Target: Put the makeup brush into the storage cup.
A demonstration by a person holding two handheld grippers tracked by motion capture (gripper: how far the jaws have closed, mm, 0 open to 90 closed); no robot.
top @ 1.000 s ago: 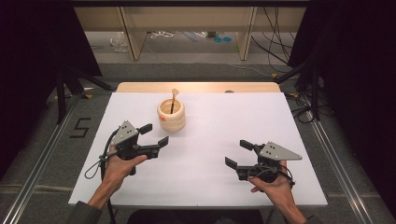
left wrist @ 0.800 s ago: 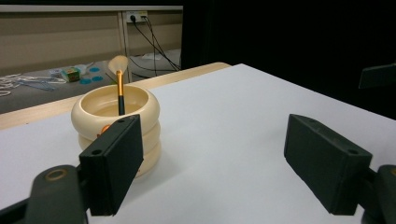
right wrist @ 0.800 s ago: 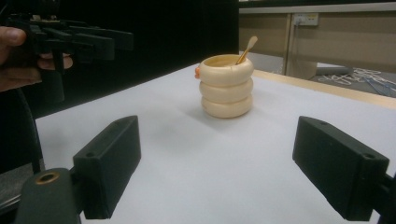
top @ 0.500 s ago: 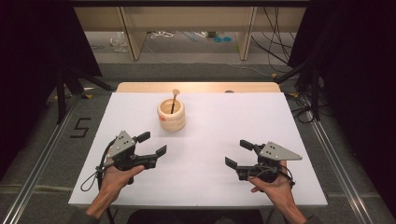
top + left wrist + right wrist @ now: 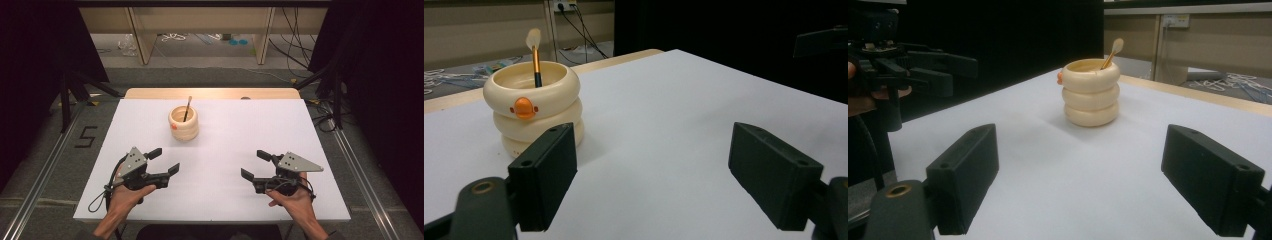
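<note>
Cream ringed cup [image 5: 183, 123] w/ orange duck bill sits mid-table toward the far edge, upright; a brush [image 5: 187, 108] stands in it, leaning on the rim. Left gripper [image 5: 164, 161] near-left of cup, right gripper [image 5: 257, 164] near-right, both well apart from it, jaws wide apart, holding nothing. Vs 1 s ago: left gripper pulled back from cup; right unchanged.

A white worktop [image 5: 220, 150] with a pale wooden far edge stands on a grey floor [image 5: 210, 80]. Beyond the worktop, light wooden furniture legs [image 5: 140, 35] rise among loose cables [image 5: 295, 45], and black curtains [image 5: 35, 50] hang at either side. A metal rail [image 5: 45, 170] and a painted number 5 [image 5: 86, 136] lie on the floor to its left.
</note>
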